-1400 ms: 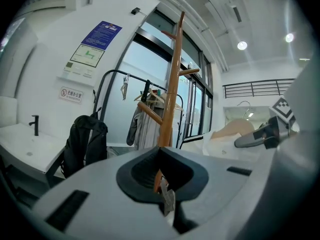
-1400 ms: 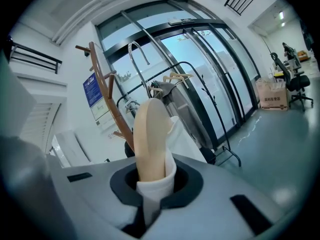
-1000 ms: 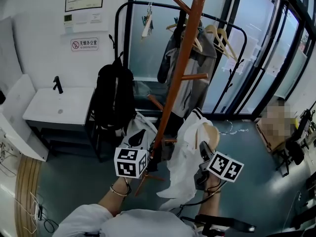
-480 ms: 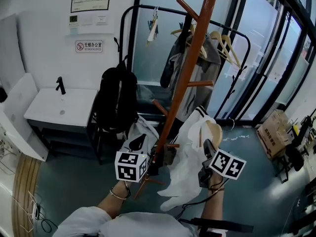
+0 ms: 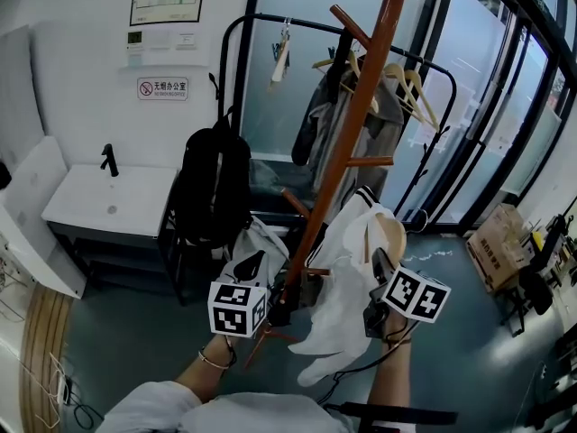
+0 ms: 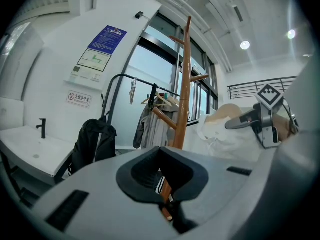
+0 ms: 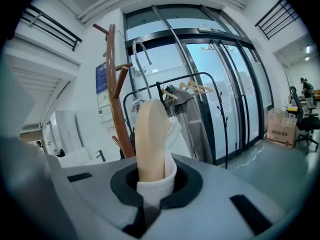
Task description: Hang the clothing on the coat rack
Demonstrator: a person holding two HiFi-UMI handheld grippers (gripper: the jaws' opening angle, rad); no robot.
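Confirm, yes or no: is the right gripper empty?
No, the right gripper is shut on the wooden hanger, which carries the white garment.

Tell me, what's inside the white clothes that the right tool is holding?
A pale wooden hanger is inside the white garment; one rounded end pokes out at the top. The cloth covers the rest. The right tool pinches both.

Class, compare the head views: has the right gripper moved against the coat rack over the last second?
Yes. The right gripper, jaws shut on the hanger carrying the white garment, has risen slightly toward the middle peg of the coat rack.
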